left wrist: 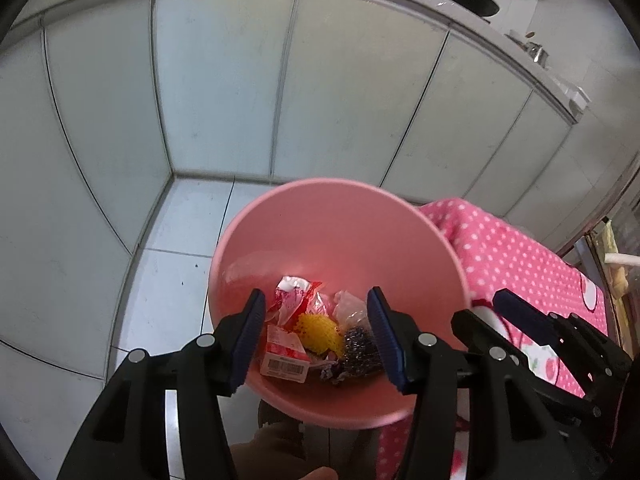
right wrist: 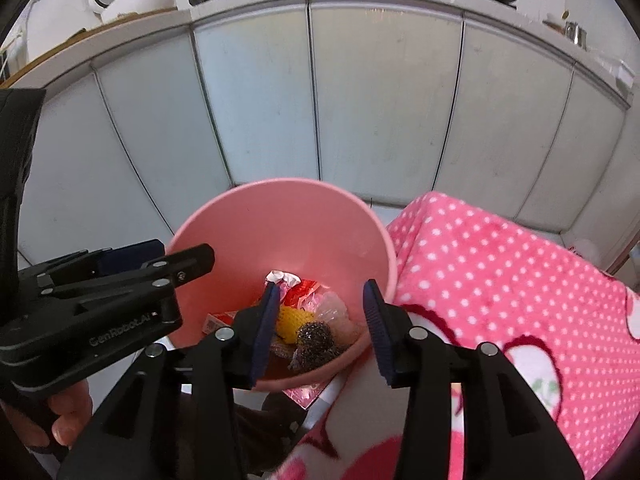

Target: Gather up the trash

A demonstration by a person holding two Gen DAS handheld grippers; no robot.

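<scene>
Pink plastic bin [left wrist: 340, 240] stood on tiled floor [left wrist: 176, 272], tight against edge of polka-dot cloth [right wrist: 500, 272]. Inside, at bottom: red-white wrappers [left wrist: 292, 296], yellow mesh lump [left wrist: 320, 330], steel scourer [right wrist: 316, 336], clear film [right wrist: 336, 312]. Left gripper [left wrist: 316, 340] hovered over bin mouth, jaws spread wide, nothing held. Right gripper [right wrist: 320, 324] likewise wide apart, empty, above bin's near rim.
</scene>
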